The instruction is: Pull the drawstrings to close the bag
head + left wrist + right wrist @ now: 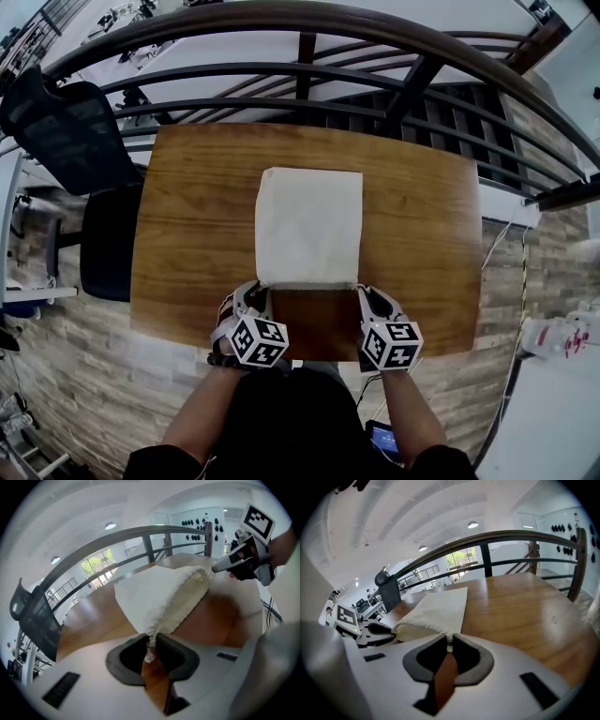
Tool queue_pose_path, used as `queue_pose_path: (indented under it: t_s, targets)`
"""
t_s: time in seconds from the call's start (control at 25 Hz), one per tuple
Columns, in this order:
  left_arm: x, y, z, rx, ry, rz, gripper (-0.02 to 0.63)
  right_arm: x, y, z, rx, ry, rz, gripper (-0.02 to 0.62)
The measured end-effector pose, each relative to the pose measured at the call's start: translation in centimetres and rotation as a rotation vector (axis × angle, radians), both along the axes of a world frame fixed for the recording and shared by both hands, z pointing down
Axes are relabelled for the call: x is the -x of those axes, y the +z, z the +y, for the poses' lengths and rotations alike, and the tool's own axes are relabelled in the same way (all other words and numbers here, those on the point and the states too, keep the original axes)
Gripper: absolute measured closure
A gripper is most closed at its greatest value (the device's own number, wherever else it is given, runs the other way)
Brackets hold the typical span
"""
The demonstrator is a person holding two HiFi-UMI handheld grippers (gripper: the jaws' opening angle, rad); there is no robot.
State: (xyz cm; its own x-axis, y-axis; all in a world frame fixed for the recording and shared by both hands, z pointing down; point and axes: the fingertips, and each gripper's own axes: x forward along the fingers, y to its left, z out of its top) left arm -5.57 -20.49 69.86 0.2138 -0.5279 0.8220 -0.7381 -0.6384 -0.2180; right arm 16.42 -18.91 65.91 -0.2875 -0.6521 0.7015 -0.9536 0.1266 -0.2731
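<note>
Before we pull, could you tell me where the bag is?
Head view: the bag lies centred on the table, its near edge between the left gripper and right gripper, each shut on a drawstring.

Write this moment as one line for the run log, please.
left claw: shut on left drawstring | right claw: shut on right drawstring | bag: flat on table, mouth ungathered | step: pull not yet done
</note>
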Motion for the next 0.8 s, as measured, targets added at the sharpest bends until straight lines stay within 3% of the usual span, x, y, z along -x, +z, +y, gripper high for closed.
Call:
queue_pose_path:
  t_s: [0.28,0.48,0.6,0.72,0.8]
  targets:
    - [0.8,-2.0,-0.4,-0.009,-0.028,0.081,0.549,-2.0,-0.8,-0.9,-0.018,0.031,-0.002,0.561]
    - [0.4,-5.2,-1.5,0.061,-0.026,0.306,0.549,-4.1,-3.4,-2.7,-0.073,0.078,-0.009,0.563]
    - [-1.1,-7.5,-1.8,0.109,0.090,0.444,0.549,-6.0,-4.6,-4.2,-0.104,0.130,-0.026,0.563]
    - [-2.3,-9.2,-0.8,0.137,0.249,0.487,0.549,-7.9,-5.9,-5.0,-0.135,0.175,-0.029,0.563]
    - [-2.5,-10.2,-0.8,0.120,0.289,0.506,0.549,-9.0,-6.8,-5.7,-0.158,0.191,-0.029,0.563]
